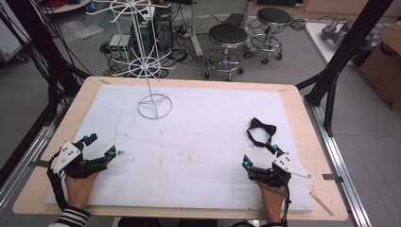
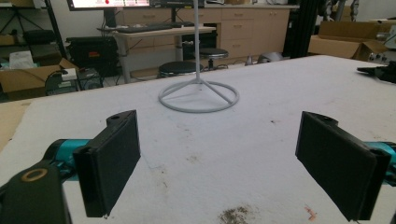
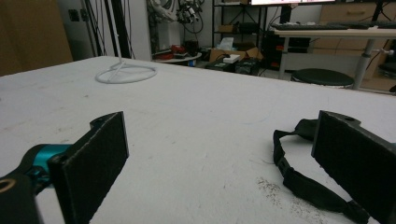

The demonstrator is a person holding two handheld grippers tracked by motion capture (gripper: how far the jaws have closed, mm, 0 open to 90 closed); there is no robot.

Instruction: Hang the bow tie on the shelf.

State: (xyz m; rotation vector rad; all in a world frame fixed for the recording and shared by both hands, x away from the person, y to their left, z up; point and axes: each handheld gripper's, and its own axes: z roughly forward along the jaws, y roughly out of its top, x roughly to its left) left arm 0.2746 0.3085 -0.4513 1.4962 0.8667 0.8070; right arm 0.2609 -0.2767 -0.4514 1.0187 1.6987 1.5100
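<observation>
Bow tie [image 1: 259, 131] just ahead of right gripper [image 1: 259, 156]; stand [image 1: 154, 105] far-left.

My left gripper [image 1: 98, 145] sits lower left, my right gripper [image 1: 259, 155] lower right, both jaws spread wide.

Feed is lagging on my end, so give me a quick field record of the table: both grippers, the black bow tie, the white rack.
left gripper: open, holds nothing, near left edge of the white mat
right gripper: open, holds nothing, just short of the bow tie
bow tie: black, strap looped, flat on the mat, untouched
wire rack: white, upright, ring base on the mat's far side, nothing visibly hanging on it
</observation>
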